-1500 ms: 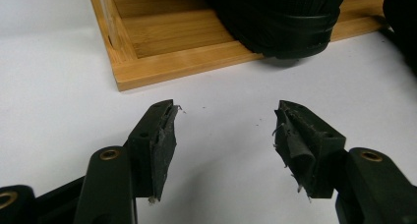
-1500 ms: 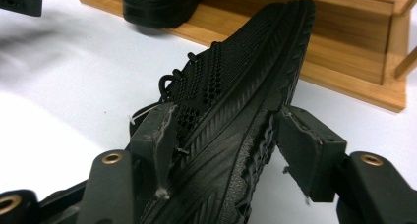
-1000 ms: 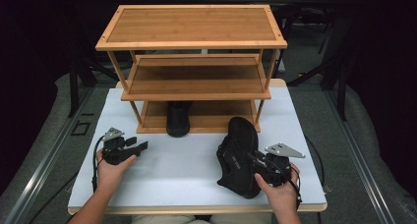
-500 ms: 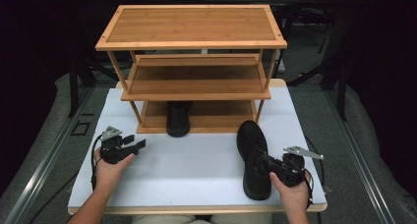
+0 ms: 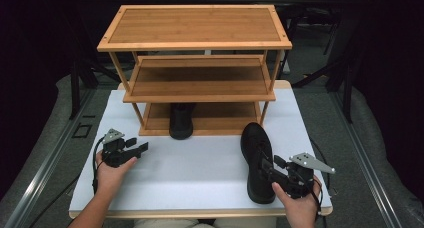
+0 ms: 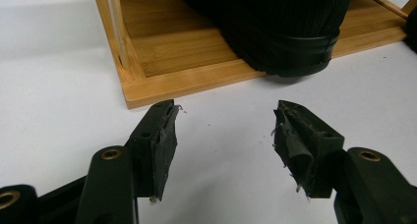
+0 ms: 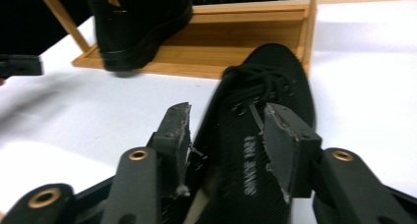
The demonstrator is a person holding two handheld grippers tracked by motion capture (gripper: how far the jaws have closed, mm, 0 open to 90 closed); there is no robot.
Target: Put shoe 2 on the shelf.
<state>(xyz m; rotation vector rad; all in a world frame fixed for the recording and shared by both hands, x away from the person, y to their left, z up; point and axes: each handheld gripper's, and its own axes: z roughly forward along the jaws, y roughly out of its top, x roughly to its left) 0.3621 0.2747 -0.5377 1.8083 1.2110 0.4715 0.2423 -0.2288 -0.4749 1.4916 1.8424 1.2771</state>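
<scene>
1. Right gripper (image 5: 266,164): jaws had just been opening, now spread either side of the black shoe (image 5: 257,160) at its collar, pads apparently off it. The shoe, tilted on its side a second ago, now lay flat on its sole on the white table (image 5: 200,173), toe toward the rack.
2. Reading: shoe set down and let go; likely awaits a fresh grasp before shelving.
3. Left gripper (image 5: 134,148): jaws wide apart, nothing between them, resting on the table at left.
4. Bamboo shoe rack (image 5: 197,83): three tiers; second black shoe (image 5: 181,120) on the bottom shelf, heel outward.
5. Obstruction: the rack's right front post (image 5: 263,113) stood just ahead of the shoe's toe.
</scene>
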